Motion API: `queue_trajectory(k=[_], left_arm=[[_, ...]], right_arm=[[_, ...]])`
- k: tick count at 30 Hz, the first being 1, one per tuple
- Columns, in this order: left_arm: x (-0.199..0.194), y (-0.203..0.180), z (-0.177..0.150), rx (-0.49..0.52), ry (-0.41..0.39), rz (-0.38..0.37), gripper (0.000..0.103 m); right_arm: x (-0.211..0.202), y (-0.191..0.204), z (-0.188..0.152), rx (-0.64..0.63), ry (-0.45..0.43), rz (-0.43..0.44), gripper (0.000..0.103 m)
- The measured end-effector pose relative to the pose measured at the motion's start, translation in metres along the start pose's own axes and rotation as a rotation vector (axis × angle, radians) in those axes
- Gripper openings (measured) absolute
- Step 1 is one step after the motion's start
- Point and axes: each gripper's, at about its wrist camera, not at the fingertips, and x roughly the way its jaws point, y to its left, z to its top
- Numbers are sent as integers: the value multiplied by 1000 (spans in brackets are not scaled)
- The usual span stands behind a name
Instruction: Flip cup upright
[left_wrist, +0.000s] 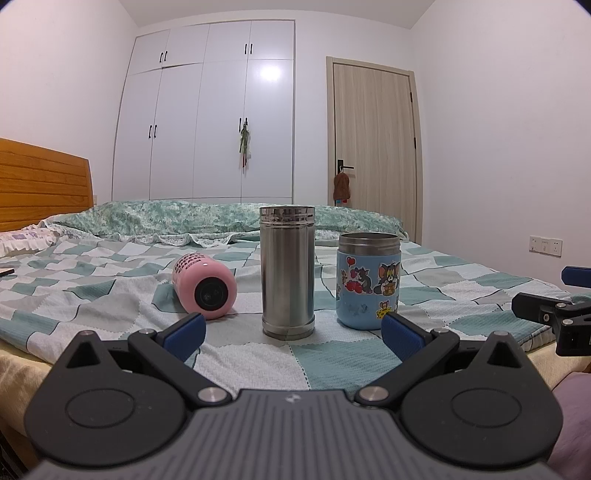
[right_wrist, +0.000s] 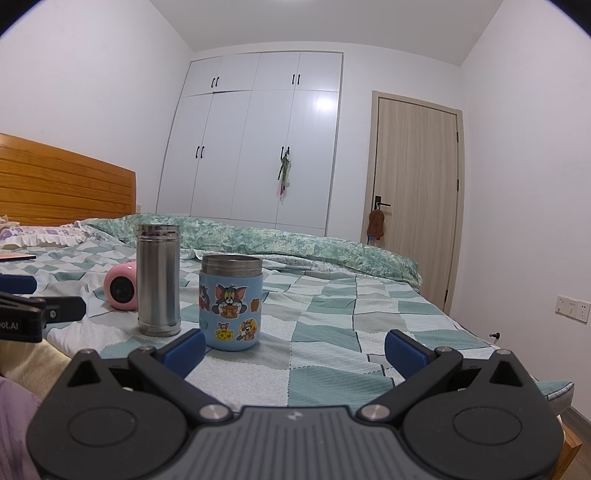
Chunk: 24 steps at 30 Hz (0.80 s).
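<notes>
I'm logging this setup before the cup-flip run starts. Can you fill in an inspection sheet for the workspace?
Surface: bed with a teal and white checked cover, slightly wrinkled.
Job's things: pink cup lies on its side, base toward the cameras; not yet flipped.
Clutter: tall steel cup and blue cartoon cup stand upright beside it; a flat dark object at the far left edge.
Grippers: left gripper and right gripper both open, holding nothing, short of the cups.
Cables: nothing seen.
Surroundings: wooden headboard, white wardrobe, closed wooden door, wall sockets.
</notes>
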Motion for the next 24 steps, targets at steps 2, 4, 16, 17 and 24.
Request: queue_trajectory(k=[2, 4, 16, 17, 24], left_arm=[[0, 0, 0, 0, 0, 0, 103], [0, 0, 0, 0, 1, 0, 103], [1, 0, 0, -2, 2, 0, 103], [1, 0, 0, -2, 2, 0, 103], [1, 0, 0, -2, 2, 0, 103]], right_arm=[[0, 0, 0, 0, 0, 0, 103], [0, 1, 0, 0, 1, 0, 103], [0, 2, 0, -2, 2, 0, 103], [0, 2, 0, -2, 2, 0, 103], [0, 2, 0, -2, 3, 0, 103]])
